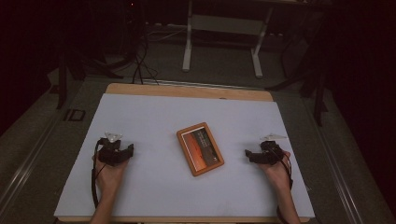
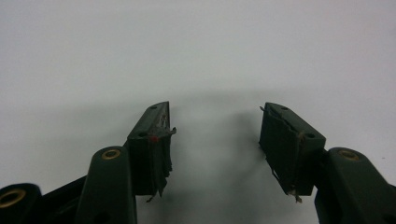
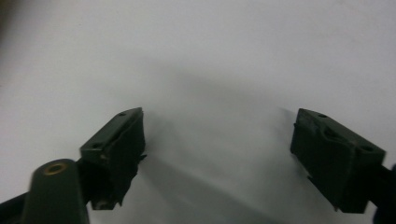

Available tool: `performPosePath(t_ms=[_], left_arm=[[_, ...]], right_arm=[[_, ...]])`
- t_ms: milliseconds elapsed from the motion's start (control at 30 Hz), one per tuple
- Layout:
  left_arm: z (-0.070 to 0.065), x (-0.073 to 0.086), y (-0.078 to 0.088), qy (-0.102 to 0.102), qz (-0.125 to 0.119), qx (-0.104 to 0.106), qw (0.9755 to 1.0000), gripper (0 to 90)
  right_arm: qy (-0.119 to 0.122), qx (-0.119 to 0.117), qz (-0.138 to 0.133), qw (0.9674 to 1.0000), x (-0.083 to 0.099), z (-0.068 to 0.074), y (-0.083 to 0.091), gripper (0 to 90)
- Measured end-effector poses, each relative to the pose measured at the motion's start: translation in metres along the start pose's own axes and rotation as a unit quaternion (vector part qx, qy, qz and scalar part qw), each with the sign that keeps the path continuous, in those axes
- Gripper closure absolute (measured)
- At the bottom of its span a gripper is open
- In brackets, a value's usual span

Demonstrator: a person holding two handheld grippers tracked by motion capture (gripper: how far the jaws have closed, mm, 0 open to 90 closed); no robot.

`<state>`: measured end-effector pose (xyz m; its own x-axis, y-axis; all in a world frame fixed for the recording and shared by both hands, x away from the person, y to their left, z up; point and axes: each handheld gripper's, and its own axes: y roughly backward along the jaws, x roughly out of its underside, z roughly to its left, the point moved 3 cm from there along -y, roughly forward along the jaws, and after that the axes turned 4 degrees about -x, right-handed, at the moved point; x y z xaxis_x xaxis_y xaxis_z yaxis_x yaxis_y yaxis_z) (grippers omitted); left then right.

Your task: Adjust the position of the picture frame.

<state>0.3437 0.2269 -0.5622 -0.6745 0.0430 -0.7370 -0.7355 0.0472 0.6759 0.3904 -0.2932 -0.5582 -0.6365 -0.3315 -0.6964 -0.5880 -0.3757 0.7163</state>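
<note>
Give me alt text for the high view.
A person's hands hold a left gripper and a right gripper, both open, either side of an orange-framed tablet lying flat on a white table.

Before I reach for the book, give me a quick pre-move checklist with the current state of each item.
1. Left gripper empty, jaws apart: ok; the left gripper view shows bare mat between the pads.
2. Right gripper empty, jaws apart: ok; nothing between them in the right gripper view.
3. Book lying flat on the mat, between the two grippers: ok.
4. Book free of both grippers: ok; bare mat on each side.
5. Paths to the book unobstructed: ok; nothing else lies on the mat.
6. Book square to the table edge: not ok; it lies turned at an angle.
</note>
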Motion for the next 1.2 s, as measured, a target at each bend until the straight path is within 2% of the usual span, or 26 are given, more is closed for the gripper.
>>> performPosePath(t_ms=[33,67,100,167,200,233,300,400,467,533,600,700,800,900,1100,1200], left_arm=[[0.000,0.000,0.001,0.005,-0.001,0.008,1.0000,44.1],[0.000,-0.001,0.002,0.009,-0.002,0.015,0.9998,45.0],[0.000,-0.001,0.004,0.010,-0.005,0.021,0.9997,45.0],[-0.005,-0.002,0.008,0.008,-0.017,0.039,0.9991,45.1],[-0.007,-0.003,0.009,0.009,-0.020,0.047,0.9986,45.1],[-0.007,-0.003,0.009,0.009,-0.020,0.047,0.9986,44.7],[-0.013,-0.003,0.012,0.001,-0.027,0.057,0.9980,44.7],[-0.021,-0.002,0.014,-0.009,-0.028,0.075,0.9968,47.0],[-0.027,-0.002,0.016,-0.010,-0.031,0.088,0.9956,47.6],[-0.031,-0.003,0.017,-0.017,-0.035,0.094,0.9948,47.6],[-0.035,-0.004,0.018,-0.015,-0.036,0.103,0.9939,47.6],[-0.039,-0.004,0.019,-0.011,-0.032,0.118,0.9924,50.2],[-0.043,-0.005,0.021,-0.018,-0.031,0.124,0.9917,50.2],[-0.048,-0.006,0.024,-0.013,-0.036,0.136,0.9899,50.2],[-0.060,-0.010,0.029,-0.005,-0.034,0.158,0.9869,50.4],[-0.066,-0.013,0.031,-0.010,-0.035,0.163,0.9860,50.9]], right_arm=[[0.000,0.000,0.000,1.0000,0.000,0.000,0.000,21.4],[0.003,-0.008,-0.005,1.0000,0.000,0.001,0.002,28.9],[0.003,-0.008,-0.005,1.0000,0.000,0.001,0.002,28.9],[0.004,-0.026,-0.010,0.9996,-0.001,0.006,0.003,37.7],[0.009,-0.029,-0.011,0.9995,-0.002,0.008,0.004,39.7],[0.009,-0.029,-0.011,0.9995,-0.002,0.008,0.004,39.7],[0.020,-0.035,-0.013,0.9991,-0.005,0.013,0.005,43.7],[0.022,-0.049,-0.014,0.9985,-0.007,0.019,0.004,46.9],[0.020,-0.062,-0.017,0.9978,-0.009,0.023,0.002,48.0],[0.025,-0.068,-0.017,0.9973,-0.010,0.027,0.002,48.4],[0.028,-0.072,-0.022,0.9968,-0.012,0.030,0.001,48.4],[0.019,-0.090,-0.034,0.9951,-0.016,0.035,0.002,49.7],[0.023,-0.093,-0.035,0.9948,-0.019,0.039,0.002,50.2],[0.022,-0.105,-0.039,0.9934,-0.022,0.044,0.001,50.9],[0.038,-0.108,-0.033,0.9929,-0.025,0.051,0.000,51.7],[0.037,-0.121,-0.041,0.9911,-0.031,0.054,0.002,51.7]])
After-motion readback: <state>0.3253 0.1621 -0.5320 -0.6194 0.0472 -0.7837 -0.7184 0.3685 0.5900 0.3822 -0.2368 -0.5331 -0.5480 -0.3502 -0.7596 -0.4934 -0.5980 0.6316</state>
